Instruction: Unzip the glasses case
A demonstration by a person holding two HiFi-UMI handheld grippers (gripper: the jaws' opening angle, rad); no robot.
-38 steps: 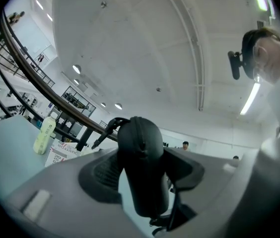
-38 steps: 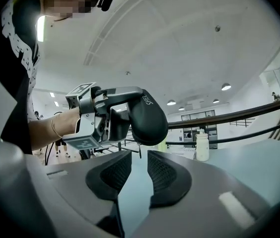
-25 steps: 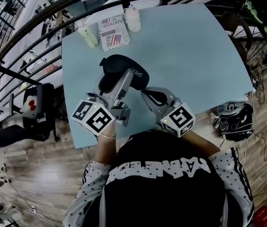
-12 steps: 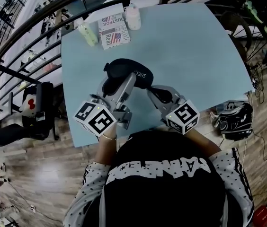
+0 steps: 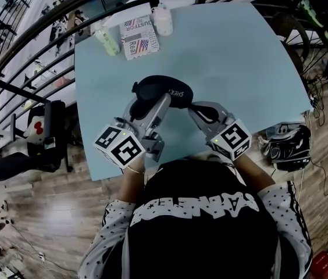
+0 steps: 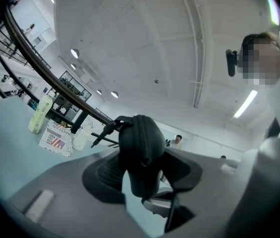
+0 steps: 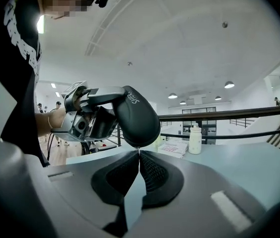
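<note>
L hand-held gripper (image 5: 151,104) is clamped across the black glasses case (image 5: 163,88), which stands on edge betw. its jaws, over the worktop (image 5: 239,57). R hand-held gripper (image 7: 139,155) is just beside it, jaws pressed together, tips touching the case's lower end; zip pull too small to make out. Green bottle (image 5: 107,41), white bottle (image 5: 163,21) & booklet (image 5: 139,38) sit well beyond both.

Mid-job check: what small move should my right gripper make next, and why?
Probably draw the right gripper slowly along the zipper seam. The left gripper clamps the black glasses case, and the right jaws are shut at the case's lower edge, apparently on the zipper pull.
</note>
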